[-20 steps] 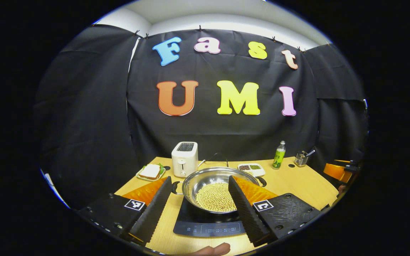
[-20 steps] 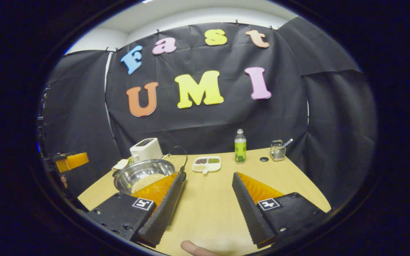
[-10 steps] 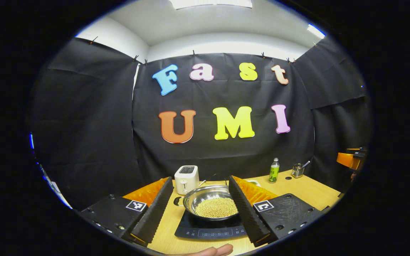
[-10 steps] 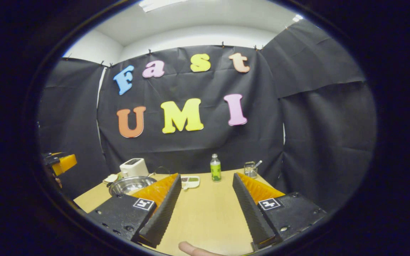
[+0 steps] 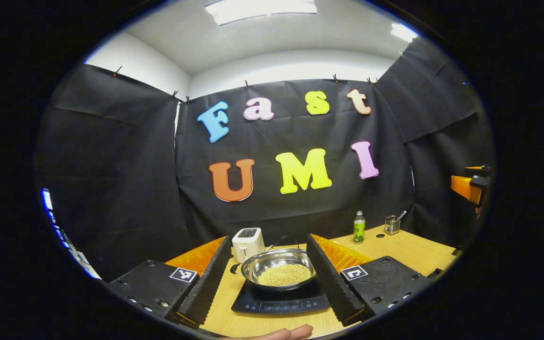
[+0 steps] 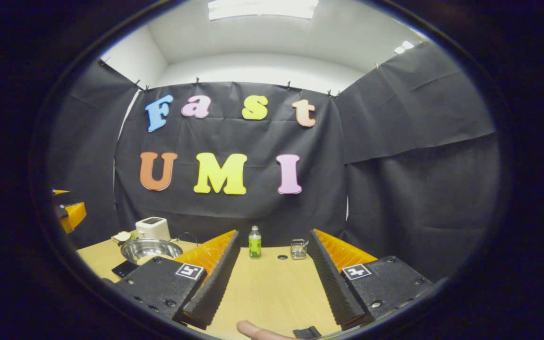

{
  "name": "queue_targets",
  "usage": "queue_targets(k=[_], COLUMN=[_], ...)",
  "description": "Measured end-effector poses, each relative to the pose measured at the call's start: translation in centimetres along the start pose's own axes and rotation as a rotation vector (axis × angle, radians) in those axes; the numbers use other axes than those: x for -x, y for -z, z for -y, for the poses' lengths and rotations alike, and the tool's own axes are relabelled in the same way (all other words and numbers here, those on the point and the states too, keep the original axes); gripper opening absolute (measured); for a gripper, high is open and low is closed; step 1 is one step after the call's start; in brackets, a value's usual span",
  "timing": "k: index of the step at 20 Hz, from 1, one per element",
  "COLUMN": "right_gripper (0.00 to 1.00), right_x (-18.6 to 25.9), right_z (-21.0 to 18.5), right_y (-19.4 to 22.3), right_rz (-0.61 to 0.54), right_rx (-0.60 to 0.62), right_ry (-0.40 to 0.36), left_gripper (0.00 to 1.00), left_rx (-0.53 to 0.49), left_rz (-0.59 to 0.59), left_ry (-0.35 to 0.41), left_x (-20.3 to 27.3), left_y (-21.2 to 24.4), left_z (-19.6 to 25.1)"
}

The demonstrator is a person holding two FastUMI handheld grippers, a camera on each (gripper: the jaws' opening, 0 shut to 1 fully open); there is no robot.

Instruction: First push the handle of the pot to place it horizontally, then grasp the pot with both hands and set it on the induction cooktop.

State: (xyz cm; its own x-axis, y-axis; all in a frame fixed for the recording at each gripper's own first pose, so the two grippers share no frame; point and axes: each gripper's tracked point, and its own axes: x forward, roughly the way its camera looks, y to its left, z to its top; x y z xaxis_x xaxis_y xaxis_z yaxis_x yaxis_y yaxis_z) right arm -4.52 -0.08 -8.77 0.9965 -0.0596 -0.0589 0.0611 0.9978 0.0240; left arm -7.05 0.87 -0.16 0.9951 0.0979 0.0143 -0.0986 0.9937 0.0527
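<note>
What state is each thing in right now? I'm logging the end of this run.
pot: sitting on the cooktop, holding beans.
induction cooktop: flat on the table, pot on it.
left gripper: open, holding nothing.
right gripper: open, holding nothing.
toaster: upright behind the pot.
bottle: upright, capped.

A pale wooden worktop (image 5: 409, 245) is seen in both views. On it, in the left gripper view, a black induction cooktop (image 5: 281, 302) is laid near the front edge, with a white toaster (image 5: 247, 244) stood behind it. A green bottle (image 5: 359, 227) and a small wire holder (image 5: 391, 225) are set toward the back right. In the right gripper view the bottle (image 6: 254, 242) and holder (image 6: 298, 249) are found side by side, a small dark round hole (image 6: 282, 257) between them.
</note>
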Motion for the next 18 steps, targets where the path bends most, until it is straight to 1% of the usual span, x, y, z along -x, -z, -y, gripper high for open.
queue_targets(k=[3,5,7,10,13,18], right_gripper=[0.92,0.91,0.92,0.91,0.91,0.91], right_x=[0.6,0.6,0.9,1.0,1.0,1.8], right_z=[-0.4,-0.7,-0.5,0.1,0.2,0.4], right_y=[0.0,0.2,0.4,0.4,0.6,0.4], right_rz=[-0.014,-0.019,-0.032,-0.039,-0.045,-0.044], right_rx=[-0.014,-0.021,-0.033,-0.045,-0.040,-0.040], right_ry=[-0.033,-0.055,-0.063,-0.042,-0.036,-0.050], left_gripper=[0.95,0.95,0.95,0.95,0.95,0.95], left_rx=[0.041,0.095,0.121,0.120,0.113,0.111], left_rz=[-0.035,-0.042,-0.036,-0.044,-0.054,-0.051], left_ry=[-0.013,-0.006,0.002,0.016,0.020,0.024], left_x=[0.2,0.2,0.2,0.1,-0.3,0.0], left_y=[0.5,0.2,-0.1,0.3,0.6,0.4], left_z=[-0.2,-0.3,-0.4,-0.3,-0.1,0.1])
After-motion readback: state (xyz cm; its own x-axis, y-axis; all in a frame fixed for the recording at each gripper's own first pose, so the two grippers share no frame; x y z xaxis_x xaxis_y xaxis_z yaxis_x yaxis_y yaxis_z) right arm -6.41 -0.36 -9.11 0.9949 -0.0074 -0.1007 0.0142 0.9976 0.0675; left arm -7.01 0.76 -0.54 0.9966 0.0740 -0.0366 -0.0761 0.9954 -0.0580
